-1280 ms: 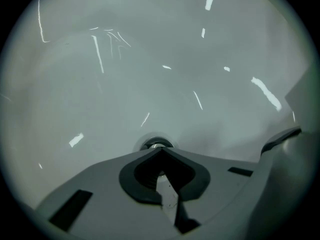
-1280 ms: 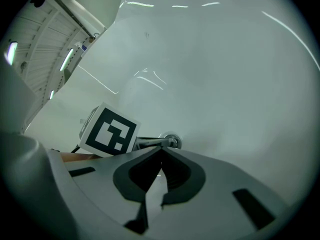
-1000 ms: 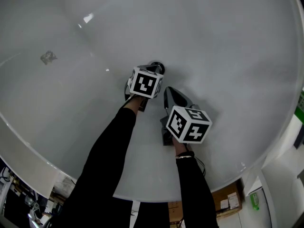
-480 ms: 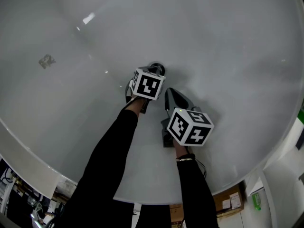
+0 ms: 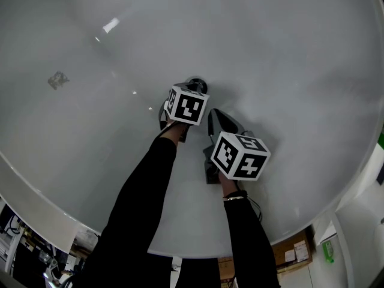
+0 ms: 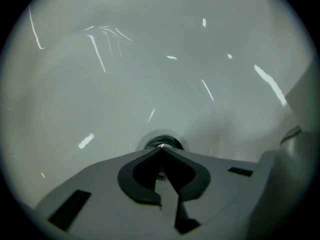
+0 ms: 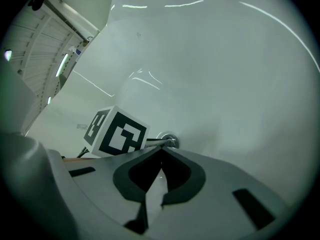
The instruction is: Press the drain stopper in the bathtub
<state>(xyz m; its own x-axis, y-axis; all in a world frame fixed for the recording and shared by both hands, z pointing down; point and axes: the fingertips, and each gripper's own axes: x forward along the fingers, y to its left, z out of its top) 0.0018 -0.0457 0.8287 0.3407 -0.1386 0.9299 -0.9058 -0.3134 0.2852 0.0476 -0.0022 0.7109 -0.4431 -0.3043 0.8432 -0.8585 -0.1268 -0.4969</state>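
My left tool, jaws together, still sits tip-down on the round chrome drain stopper at frame centre. Nothing has shifted, so the press seems under way. My right tool idles, also closed.

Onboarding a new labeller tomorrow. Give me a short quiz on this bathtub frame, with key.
1. True or false: the fingers of the right gripper stand apart.
2. Which gripper's tip is at the drain stopper? A) left gripper B) right gripper C) neither
3. Fill in: both grippers are down inside a white ___.
Key: 1 false, they are together. 2 A. 3 bathtub.
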